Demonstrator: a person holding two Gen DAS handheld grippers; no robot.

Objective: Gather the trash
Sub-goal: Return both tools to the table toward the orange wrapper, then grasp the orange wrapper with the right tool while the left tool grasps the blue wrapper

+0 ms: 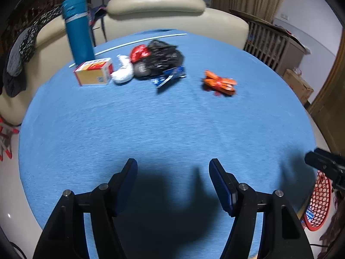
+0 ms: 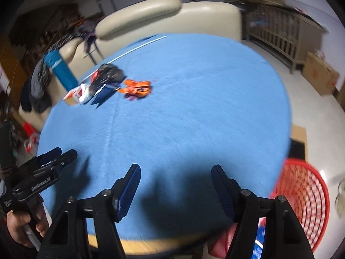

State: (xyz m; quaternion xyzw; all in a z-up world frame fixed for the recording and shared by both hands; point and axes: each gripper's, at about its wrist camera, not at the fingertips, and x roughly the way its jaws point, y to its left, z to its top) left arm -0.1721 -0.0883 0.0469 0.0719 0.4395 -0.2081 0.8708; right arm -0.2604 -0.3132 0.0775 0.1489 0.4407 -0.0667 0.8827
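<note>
Trash lies at the far side of the blue tablecloth (image 1: 151,125): an orange wrapper (image 1: 220,83), a black plastic bag (image 1: 163,57), a red wrapper (image 1: 139,52), a white crumpled wad (image 1: 124,71), a blue wrapper (image 1: 169,77) and a small cardboard box (image 1: 94,71). The orange wrapper (image 2: 135,88) and the black plastic bag (image 2: 110,74) also show in the right wrist view. My left gripper (image 1: 173,172) is open and empty over the near table. My right gripper (image 2: 175,177) is open and empty near the front edge. A red mesh basket (image 2: 301,200) stands at the right below the table.
A tall blue bottle (image 1: 77,30) stands behind the box. A cream sofa (image 1: 172,15) lies beyond the table. A slatted cabinet (image 1: 271,43) and a cardboard box (image 2: 321,73) stand at the right. The left gripper (image 2: 43,172) shows in the right wrist view.
</note>
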